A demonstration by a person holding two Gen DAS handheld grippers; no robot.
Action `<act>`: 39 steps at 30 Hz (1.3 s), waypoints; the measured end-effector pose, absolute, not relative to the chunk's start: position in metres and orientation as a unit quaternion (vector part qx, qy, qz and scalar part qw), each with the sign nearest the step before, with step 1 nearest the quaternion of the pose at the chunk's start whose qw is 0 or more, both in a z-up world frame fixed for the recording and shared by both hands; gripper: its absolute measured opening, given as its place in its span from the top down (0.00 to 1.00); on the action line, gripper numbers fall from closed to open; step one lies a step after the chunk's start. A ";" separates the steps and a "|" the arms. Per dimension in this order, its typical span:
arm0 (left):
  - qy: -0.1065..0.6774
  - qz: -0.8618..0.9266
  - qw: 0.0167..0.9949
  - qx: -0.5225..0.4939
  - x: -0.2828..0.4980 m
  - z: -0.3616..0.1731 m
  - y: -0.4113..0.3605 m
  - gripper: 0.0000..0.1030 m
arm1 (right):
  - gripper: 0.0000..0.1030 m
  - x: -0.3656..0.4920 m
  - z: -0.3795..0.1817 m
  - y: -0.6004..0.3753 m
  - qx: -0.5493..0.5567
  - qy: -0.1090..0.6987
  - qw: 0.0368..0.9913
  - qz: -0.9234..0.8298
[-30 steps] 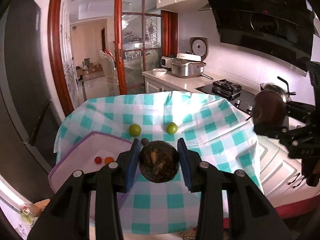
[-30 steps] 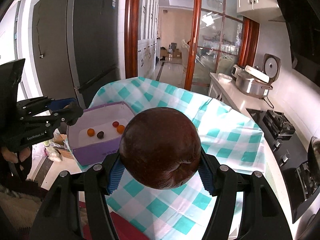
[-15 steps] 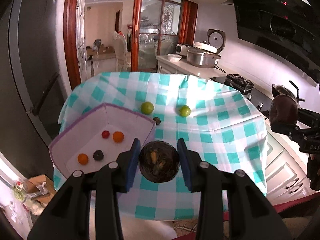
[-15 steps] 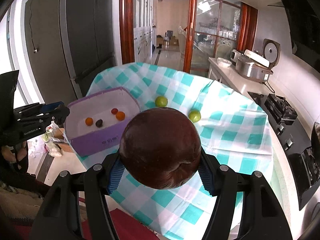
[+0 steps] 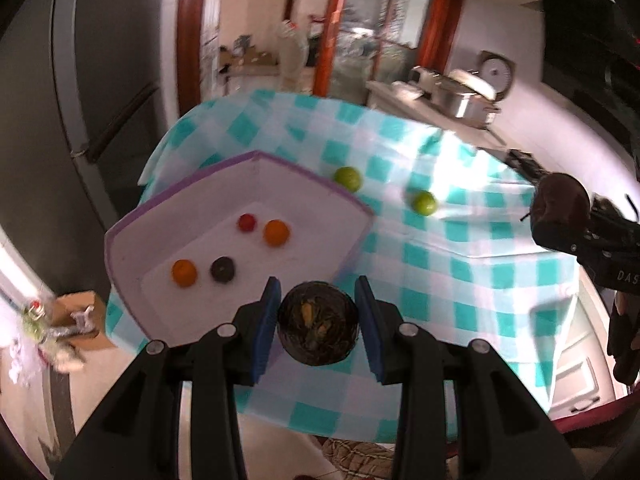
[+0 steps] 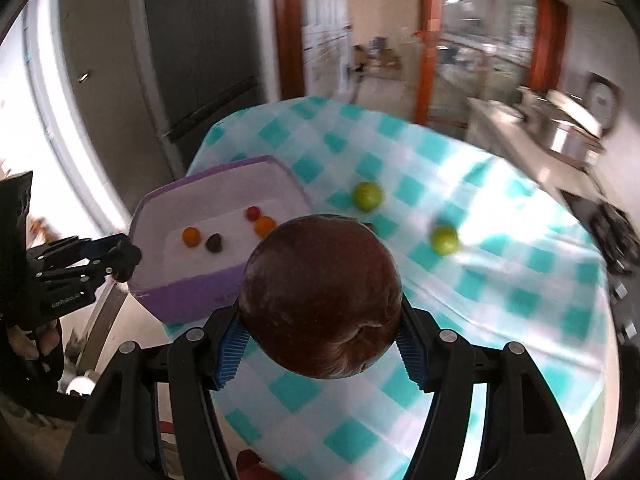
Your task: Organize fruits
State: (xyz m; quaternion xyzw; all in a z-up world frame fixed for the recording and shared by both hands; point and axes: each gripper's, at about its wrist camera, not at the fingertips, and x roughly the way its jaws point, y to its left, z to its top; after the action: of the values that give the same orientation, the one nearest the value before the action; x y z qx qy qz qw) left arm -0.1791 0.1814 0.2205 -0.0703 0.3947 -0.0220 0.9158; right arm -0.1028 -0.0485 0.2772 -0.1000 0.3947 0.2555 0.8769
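My left gripper (image 5: 317, 322) is shut on a small dark round fruit (image 5: 318, 330) with yellowish flecks, held above the near right corner of the purple-rimmed white bin (image 5: 168, 196). In the bin lie two orange fruits (image 5: 276, 233), a red one (image 5: 247, 222) and a dark one (image 5: 223, 269). My right gripper (image 6: 320, 338) is shut on a large dark red-brown fruit (image 6: 322, 296), which hides the cloth behind it; it hangs over the table's near side, right of the bin (image 6: 192, 304). Two green fruits (image 6: 367, 196) (image 6: 445, 240) rest on the checked cloth.
The table wears a teal-and-white checked cloth (image 5: 460, 264). A dark refrigerator (image 5: 100, 80) stands at the left, a counter with a cooker (image 5: 468, 100) at the right. A cardboard box and clutter (image 5: 76, 320) lie on the floor left of the table.
Both grippers have come down and closer to the table, keeping their fruits. The left one has shifted toward the bin and rolled; the bin's inside now shows fully.
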 end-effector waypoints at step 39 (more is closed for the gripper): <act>0.643 0.187 0.707 -0.230 -0.017 0.051 0.303 0.34 | 0.19 0.078 0.075 0.191 -0.263 0.614 0.645 0.372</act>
State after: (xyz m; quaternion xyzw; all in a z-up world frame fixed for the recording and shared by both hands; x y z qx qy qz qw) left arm -0.0167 0.3028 0.0510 -0.2296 0.6425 0.1865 0.7069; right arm 0.0781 0.1912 0.0752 -0.2625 0.6139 0.3717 0.6450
